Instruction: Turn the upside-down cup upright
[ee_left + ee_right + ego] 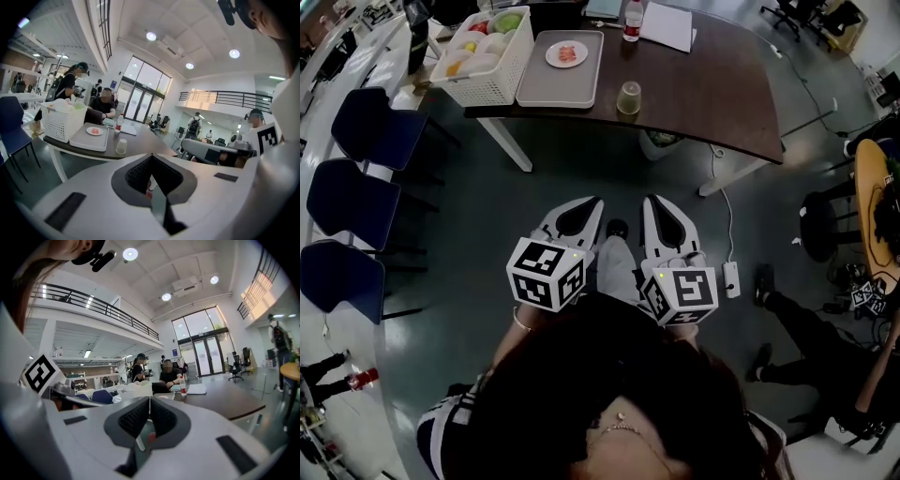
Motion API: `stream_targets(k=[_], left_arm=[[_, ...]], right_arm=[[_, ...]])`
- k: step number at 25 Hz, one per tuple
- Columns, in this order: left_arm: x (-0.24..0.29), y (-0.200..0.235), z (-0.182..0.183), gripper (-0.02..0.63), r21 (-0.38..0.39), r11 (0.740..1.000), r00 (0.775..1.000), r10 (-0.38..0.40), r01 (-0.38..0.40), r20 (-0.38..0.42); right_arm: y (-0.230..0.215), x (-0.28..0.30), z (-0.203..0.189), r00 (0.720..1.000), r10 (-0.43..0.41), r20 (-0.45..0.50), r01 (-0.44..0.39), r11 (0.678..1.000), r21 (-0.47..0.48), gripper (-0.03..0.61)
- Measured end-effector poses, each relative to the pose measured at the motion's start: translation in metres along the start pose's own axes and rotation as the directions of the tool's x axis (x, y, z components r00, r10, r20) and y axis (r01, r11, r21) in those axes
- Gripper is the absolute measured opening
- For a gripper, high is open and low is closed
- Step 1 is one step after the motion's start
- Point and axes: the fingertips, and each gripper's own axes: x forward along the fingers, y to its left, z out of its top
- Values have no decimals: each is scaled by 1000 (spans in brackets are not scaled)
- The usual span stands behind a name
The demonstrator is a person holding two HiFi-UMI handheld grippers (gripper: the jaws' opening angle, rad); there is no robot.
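A translucent pale cup [628,97] stands mouth-down near the front edge of the dark brown table [703,89], just right of a grey tray [559,77]. The left gripper view shows the cup [121,146] beside the tray [89,138]. Both grippers hang over the floor, well short of the table, pointing toward it. My left gripper [596,201] is shut and holds nothing; its jaws meet [151,156]. My right gripper [648,200] is shut too, with nothing held [149,398]. In the right gripper view the cup is not visible.
A white basket [487,52] of items stands left of the tray, which carries a small plate [567,53]. A bottle [632,21] and papers [667,25] lie farther back. Blue chairs [366,127] line the left. A power strip [732,278] lies on the floor. People sit at the table's far side [107,105].
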Motion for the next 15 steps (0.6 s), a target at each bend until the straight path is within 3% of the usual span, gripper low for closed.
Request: stream_targets(k=[15], left_arm=[[137,54,80,3,-14,998,998,62,-62,11]], right_arm=[[-91,139,47,996,91,-10,-92,995,-30,18]])
